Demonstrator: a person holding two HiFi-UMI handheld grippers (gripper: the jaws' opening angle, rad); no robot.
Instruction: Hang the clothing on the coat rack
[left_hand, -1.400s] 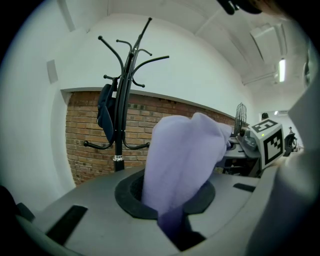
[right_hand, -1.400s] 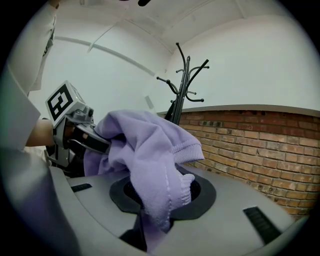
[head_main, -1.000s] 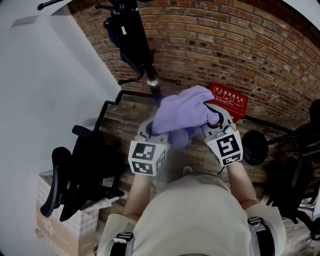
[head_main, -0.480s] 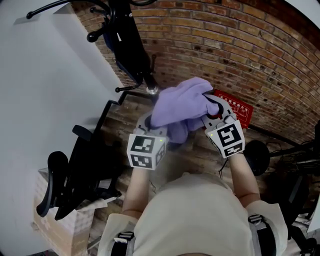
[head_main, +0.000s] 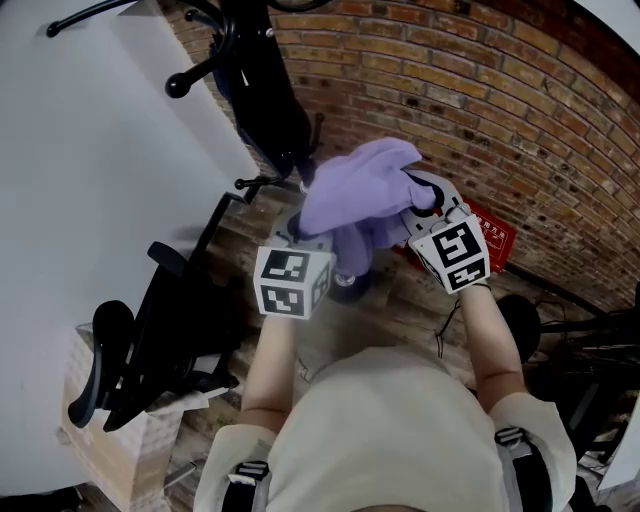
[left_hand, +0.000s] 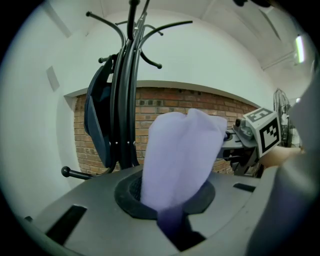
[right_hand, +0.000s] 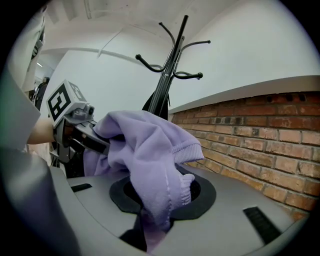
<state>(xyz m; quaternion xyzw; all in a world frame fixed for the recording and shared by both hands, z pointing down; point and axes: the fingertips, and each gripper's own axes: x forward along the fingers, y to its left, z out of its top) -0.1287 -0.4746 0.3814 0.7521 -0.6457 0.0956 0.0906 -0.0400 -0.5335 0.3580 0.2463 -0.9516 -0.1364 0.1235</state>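
While the coat rack (left_hand: 127, 100) stands ahead at the left with a dark blue item (left_hand: 97, 120) hung on it, the left hand-held gripper (left_hand: 172, 227), clamped on the bunched lilac sweatshirt (head_main: 360, 195), and the right hand-held gripper (right_hand: 150, 232), likewise clamped, should lift it together over 1 free hook (left_hand: 159, 65), spreading the fabric before either lets go.

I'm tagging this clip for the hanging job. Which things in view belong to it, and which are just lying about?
Belong to the job: purple garment, gripped by the left hand-held gripper and the right hand-held gripper; black coat rack.
Lying about: red box, black office chair, cardboard box, dark item already on the rack.
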